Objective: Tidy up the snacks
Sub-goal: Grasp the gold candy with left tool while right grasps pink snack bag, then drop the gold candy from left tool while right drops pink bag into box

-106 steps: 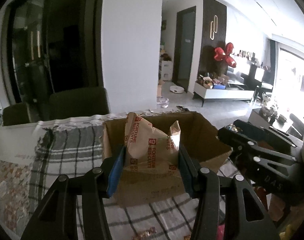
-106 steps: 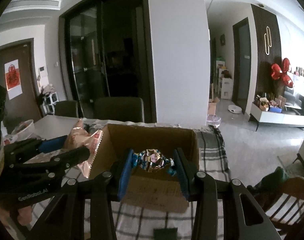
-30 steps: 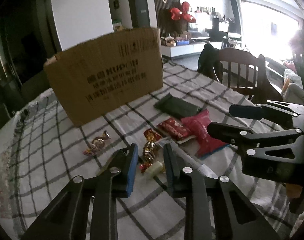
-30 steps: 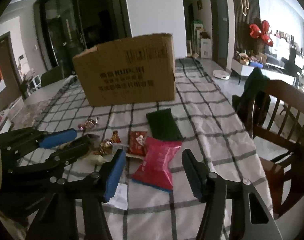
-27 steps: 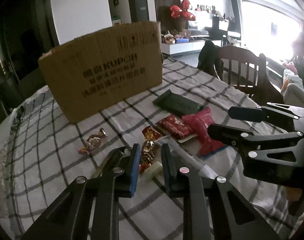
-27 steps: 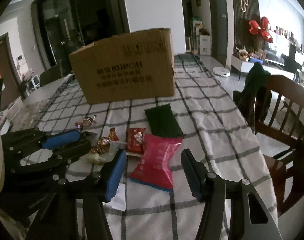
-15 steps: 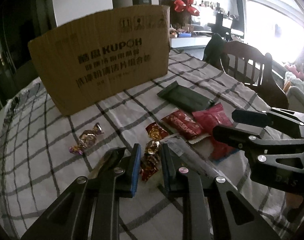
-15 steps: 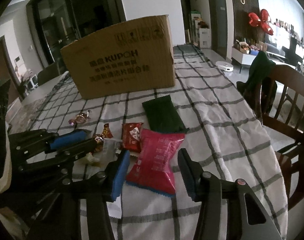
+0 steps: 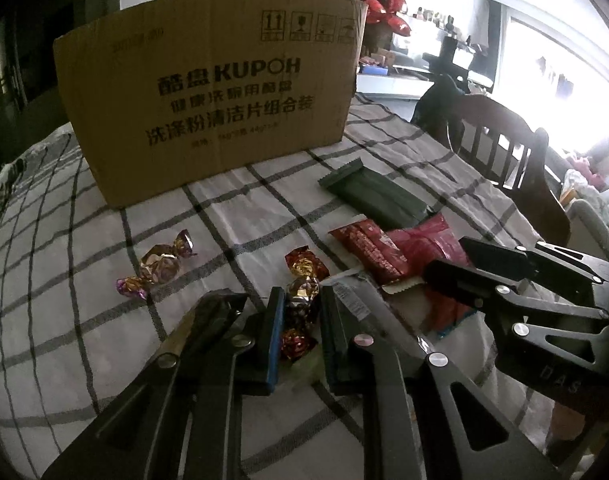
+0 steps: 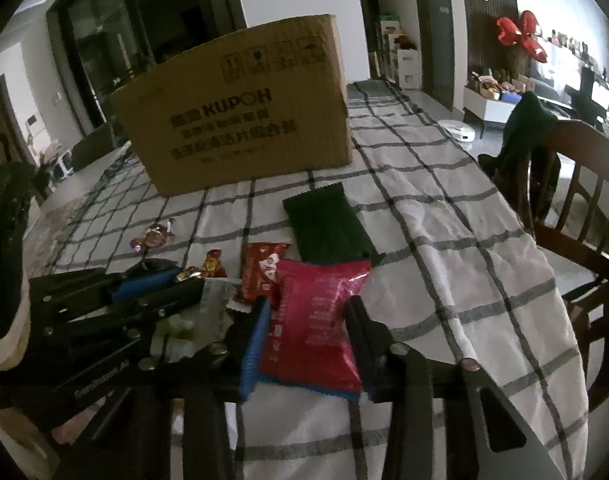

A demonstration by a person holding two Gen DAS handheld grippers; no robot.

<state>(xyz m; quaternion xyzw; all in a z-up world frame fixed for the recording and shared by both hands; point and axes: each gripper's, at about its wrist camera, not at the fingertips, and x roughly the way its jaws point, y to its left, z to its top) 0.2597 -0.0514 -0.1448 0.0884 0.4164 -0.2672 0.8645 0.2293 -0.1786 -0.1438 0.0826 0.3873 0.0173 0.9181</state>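
With the left gripper (image 9: 300, 328) narrowing its fingers around a foil candy (image 9: 300, 312) and the right gripper (image 10: 306, 340) straddling, fingers wide, the pink packet (image 10: 316, 320) on the counter (image 10: 464, 240), slippery wrappers are risking squirting free.

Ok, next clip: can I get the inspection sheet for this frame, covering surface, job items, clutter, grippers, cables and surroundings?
Surface: table under a checked tablecloth, wrinkled.
Job's things: cardboard box upright at the back; dark green packet, pink bag, red packet, two foil candies lying loose in front of it.
Clutter: crumpled clear wrapper beside the red packet.
Grippers: left gripper nearly closed around a foil candy, contact unclear; right gripper open, straddling the pink bag.
Cables: nothing seen.
Surroundings: wooden chair with dark clothing at the table's right edge; living room behind.
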